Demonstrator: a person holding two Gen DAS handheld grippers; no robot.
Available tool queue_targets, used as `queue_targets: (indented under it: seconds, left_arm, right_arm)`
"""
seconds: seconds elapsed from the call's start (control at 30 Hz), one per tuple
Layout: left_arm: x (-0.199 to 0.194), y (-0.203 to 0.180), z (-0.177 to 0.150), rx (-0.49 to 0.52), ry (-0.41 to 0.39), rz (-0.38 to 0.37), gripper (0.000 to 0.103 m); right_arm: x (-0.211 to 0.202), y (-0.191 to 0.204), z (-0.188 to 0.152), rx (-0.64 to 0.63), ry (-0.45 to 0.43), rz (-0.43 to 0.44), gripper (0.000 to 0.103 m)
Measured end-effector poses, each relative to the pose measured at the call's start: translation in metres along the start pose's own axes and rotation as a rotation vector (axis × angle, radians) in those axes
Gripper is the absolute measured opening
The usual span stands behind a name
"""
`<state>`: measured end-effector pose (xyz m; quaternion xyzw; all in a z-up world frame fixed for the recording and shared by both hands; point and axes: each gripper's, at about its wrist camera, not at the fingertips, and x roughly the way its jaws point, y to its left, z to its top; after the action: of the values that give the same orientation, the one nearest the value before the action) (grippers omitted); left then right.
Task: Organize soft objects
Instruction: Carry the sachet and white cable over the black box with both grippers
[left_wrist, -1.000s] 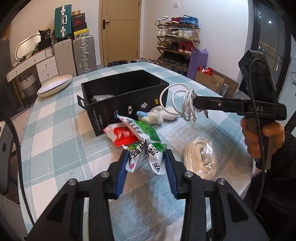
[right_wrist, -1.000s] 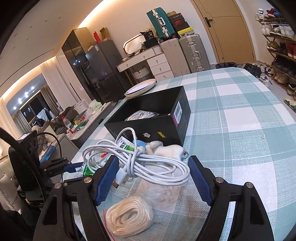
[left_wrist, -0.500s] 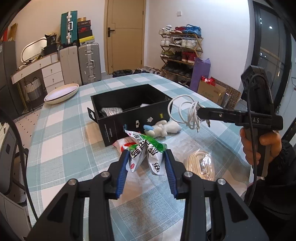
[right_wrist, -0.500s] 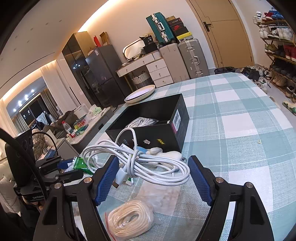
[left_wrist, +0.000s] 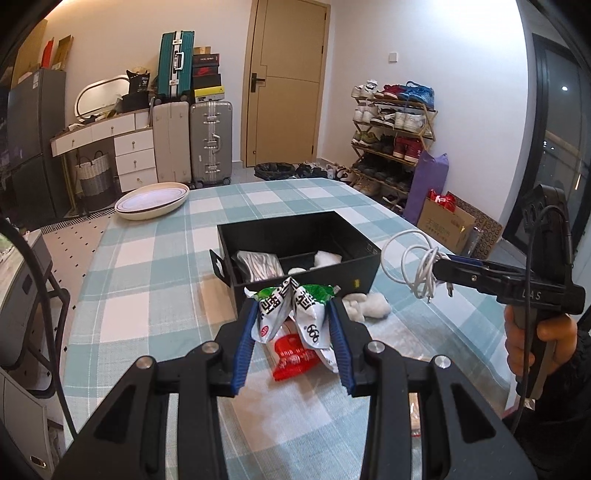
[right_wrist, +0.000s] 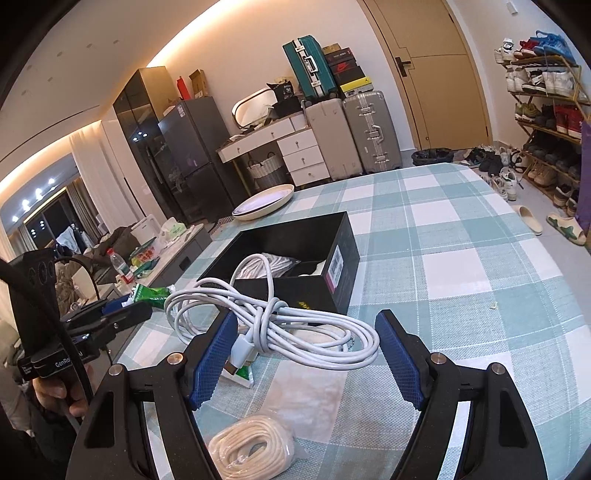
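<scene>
The left gripper (left_wrist: 293, 321) is clamping a green-and-white snack packet (left_wrist: 291, 312) between its blue fingers (left_wrist: 245, 339), lifted off the checked worktop (left_wrist: 147, 280) so it can travel to the open black box (left_wrist: 295, 240) just beyond the fingertips. The right gripper (right_wrist: 306, 354) is carrying a coiled white cable (right_wrist: 280, 325); its fingers are standing wide yet pinching the bundle's ends, beside that box

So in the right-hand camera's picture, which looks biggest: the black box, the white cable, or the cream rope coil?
1. Black box
2. White cable, close behind; it hangs nearer the camera in the right claw, so this is unsure.
3. Cream rope coil, partly cut off.
</scene>
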<state>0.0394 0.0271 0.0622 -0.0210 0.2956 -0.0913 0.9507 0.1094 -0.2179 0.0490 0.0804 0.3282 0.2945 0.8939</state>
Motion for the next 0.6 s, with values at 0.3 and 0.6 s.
queue_targets:
  seconds: [0.3,0.6]
  left_arm:
    - [0.019,0.008,0.017,-0.029,-0.014,0.028,0.037]
    - [0.036,0.011,0.035,-0.042,-0.033,0.062,0.037]
  right_arm:
    - [0.009,0.007,0.019,-0.050,-0.008,-0.064,0.078]
    - [0.024,0.019,0.039,-0.114,-0.007,-0.095,0.078]
